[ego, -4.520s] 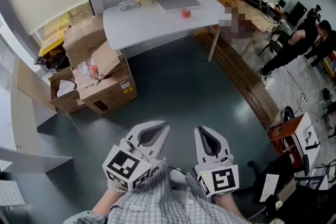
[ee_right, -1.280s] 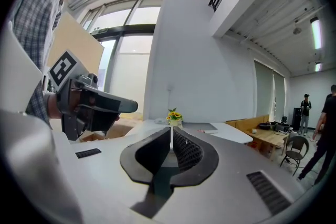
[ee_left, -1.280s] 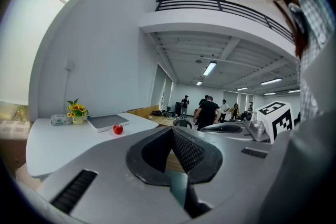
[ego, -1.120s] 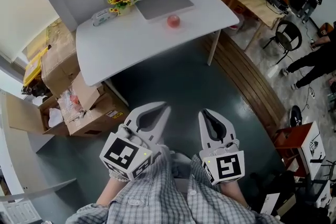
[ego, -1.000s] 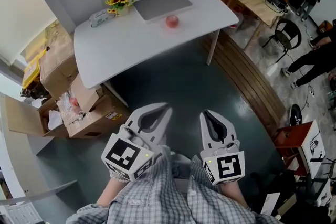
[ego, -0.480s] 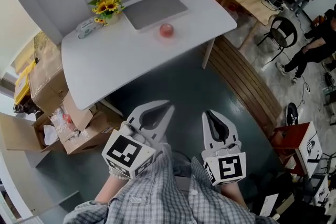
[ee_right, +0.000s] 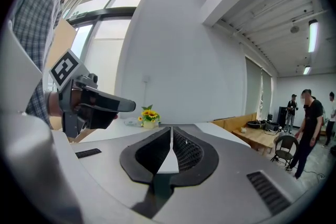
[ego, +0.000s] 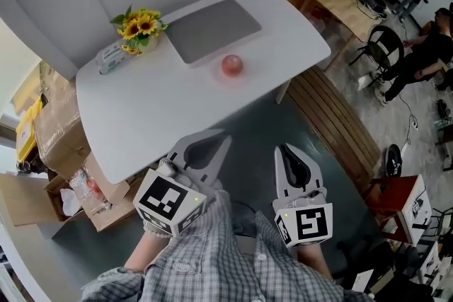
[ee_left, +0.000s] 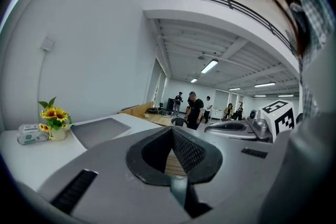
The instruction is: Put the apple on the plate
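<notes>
Head view: sunflowers (ego: 139, 23) at the white table's (ego: 141, 106) far edge; grey flat pad (ego: 211, 30); apple (ego: 232, 65) on the tabletop just beside it; left gripper (ego: 224, 137) and right gripper (ego: 282, 149) held well apart from the apple, jaws pressed together, empty

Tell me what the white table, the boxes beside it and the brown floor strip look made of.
Table: a smooth, matte white top, probably laminate or painted board; no grain shows.
Boxes: plain brown cardboard, with flaps folded open.
Floor strip: wood planks, judging by the parallel brown boards, though it could be wood-look laminate.
</notes>
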Available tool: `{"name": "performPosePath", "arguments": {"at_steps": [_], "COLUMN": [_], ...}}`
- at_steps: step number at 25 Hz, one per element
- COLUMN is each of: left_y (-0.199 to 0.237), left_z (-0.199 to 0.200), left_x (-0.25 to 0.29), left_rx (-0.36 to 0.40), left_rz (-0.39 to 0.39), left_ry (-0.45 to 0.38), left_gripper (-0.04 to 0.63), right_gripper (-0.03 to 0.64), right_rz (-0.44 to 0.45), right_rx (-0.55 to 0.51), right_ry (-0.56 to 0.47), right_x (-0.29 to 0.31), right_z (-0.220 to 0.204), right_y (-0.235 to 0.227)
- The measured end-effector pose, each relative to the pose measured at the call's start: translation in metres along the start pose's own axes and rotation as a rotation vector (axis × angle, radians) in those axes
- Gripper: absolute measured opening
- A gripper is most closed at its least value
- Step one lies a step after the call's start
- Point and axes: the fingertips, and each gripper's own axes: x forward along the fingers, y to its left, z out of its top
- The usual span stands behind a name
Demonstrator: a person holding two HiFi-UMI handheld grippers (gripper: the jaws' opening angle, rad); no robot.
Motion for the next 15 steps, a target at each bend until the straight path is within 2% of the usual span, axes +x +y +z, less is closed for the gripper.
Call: {"name": "performPosePath", "arguments": {"at_steps": [9,15], "left_y": [0.065,0.090], "left_z": [0.008,0.008], "left_x": [0.018,0.011], "left_rx": [-0.033,-0.046], "left_rz": [0.027,0.092], "left_ry": [-0.003,-0.007], "left_gripper": [0.009,0.009], "right_gripper": [0.031,0.031], "right_rz": [-0.048,-0.011], "right_rx": [-0.016,-0.021], "right_ry": [0.019,0.019], "right_x": [0.058,0.082], "right_z": [0.008,0.010], "right_y": [-0.021,-0.022]}}
